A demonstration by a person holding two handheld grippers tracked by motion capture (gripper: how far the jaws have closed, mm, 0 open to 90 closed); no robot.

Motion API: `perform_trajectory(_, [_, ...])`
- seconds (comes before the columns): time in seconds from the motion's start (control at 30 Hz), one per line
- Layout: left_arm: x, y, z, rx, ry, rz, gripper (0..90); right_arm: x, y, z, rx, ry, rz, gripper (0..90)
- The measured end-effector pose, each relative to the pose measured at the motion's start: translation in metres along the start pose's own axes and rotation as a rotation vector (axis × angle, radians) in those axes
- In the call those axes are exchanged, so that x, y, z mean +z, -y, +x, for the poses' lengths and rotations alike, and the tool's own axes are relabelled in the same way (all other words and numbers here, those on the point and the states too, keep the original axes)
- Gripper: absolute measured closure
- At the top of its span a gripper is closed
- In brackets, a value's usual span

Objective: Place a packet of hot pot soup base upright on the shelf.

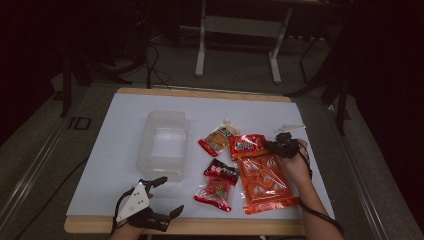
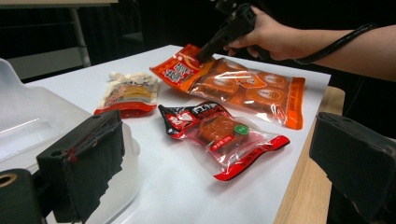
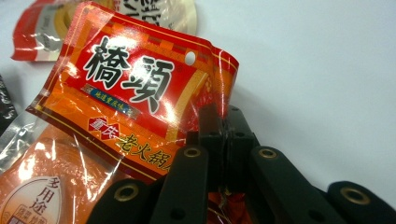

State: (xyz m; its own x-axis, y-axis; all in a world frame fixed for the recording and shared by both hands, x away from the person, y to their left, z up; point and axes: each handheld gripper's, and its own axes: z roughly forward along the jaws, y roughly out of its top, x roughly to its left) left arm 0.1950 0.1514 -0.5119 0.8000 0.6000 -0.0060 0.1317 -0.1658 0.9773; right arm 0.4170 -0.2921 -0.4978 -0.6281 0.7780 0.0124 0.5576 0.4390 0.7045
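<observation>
A long orange pack (image 1: pixel 264 184) lies at the right of the white sheet, and its red printed header (image 3: pixel 135 79) is lifted a little. My right gripper (image 1: pixel 278 146) is shut on that header's right edge; the jaws (image 3: pixel 224 135) meet on the foil. The left gripper view shows the same grip from the side, with the right gripper (image 2: pixel 205 52) slanting down onto the orange pack (image 2: pixel 252 91). My left gripper (image 1: pixel 171 196) rests open near the front left edge with nothing between its jaws, by the clear plastic container (image 1: pixel 162 145).
A black-and-red vacuum pack (image 1: pixel 218 185) lies left of the orange one. A beige-and-red pouch (image 1: pixel 218 137) sits behind it. A small clear plastic piece (image 1: pixel 289 127) lies at the back right. The wooden table edge (image 1: pixel 200 226) runs along the front.
</observation>
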Motion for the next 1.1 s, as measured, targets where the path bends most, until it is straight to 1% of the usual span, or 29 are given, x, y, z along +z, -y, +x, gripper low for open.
perform_trajectory(0.17, [0.001,0.0,0.0,0.001,0.002,0.005,3.8,-0.015,-0.001,0.0,0.012,-0.008,-0.048,88.7])
perform_trajectory(0.3, [0.003,0.001,-0.001,-0.005,0.014,0.001,3.1,-0.029,-0.003,0.003,0.002,0.0,-0.086,88.7])
perform_trajectory(0.37, [0.004,0.001,-0.002,-0.003,0.022,-0.009,3.1,-0.035,-0.003,0.005,-0.008,0.007,-0.103,88.6])
perform_trajectory(0.4, [0.004,0.001,-0.002,-0.009,0.027,-0.013,3.2,-0.038,-0.004,0.007,-0.011,0.01,-0.112,88.7])
perform_trajectory(0.43, [0.004,0.001,-0.002,-0.013,0.03,-0.013,3.2,-0.041,-0.004,0.008,-0.013,0.013,-0.117,88.7])
perform_trajectory(0.5, [0.006,0.001,-0.004,-0.008,0.028,-0.005,3.3,-0.048,-0.006,0.01,-0.016,0.008,-0.134,88.6])
perform_trajectory(0.57, [0.007,0.001,-0.004,0.003,0.029,0.004,3.3,-0.054,-0.007,0.012,-0.03,0.013,-0.148,88.6])
perform_trajectory(0.63, [0.007,0.0,-0.006,0.019,0.021,0.006,4.3,-0.062,-0.009,0.015,-0.041,0.014,-0.163,88.6])
perform_trajectory(0.67, [0.008,0.0,-0.007,0.022,0.019,0.006,4.3,-0.066,-0.01,0.017,-0.046,0.007,-0.171,88.6])
perform_trajectory(0.7, [0.008,-0.001,-0.007,0.016,0.022,0.006,4.3,-0.07,-0.011,0.019,-0.054,0.009,-0.179,88.6])
perform_trajectory(0.8, [0.01,-0.003,-0.009,-0.018,0.04,0.028,5.1,-0.081,-0.013,0.025,-0.075,0.008,-0.209,88.6])
perform_trajectory(0.9, [0.013,-0.006,-0.013,-0.018,0.053,0.041,4.1,-0.093,-0.015,0.032,-0.099,0.012,-0.232,88.6])
perform_trajectory(0.93, [0.013,-0.006,-0.013,-0.018,0.053,0.041,3.8,-0.093,-0.015,0.032,-0.099,0.012,-0.232,88.6])
perform_trajectory(1.03, [0.018,-0.011,-0.016,-0.032,0.071,0.032,3.3,-0.103,-0.018,0.039,-0.122,0.015,-0.249,88.6])
perform_trajectory(1.1, [0.02,-0.014,-0.018,-0.022,0.065,0.036,2.9,-0.109,-0.019,0.043,-0.13,0.013,-0.259,88.6])
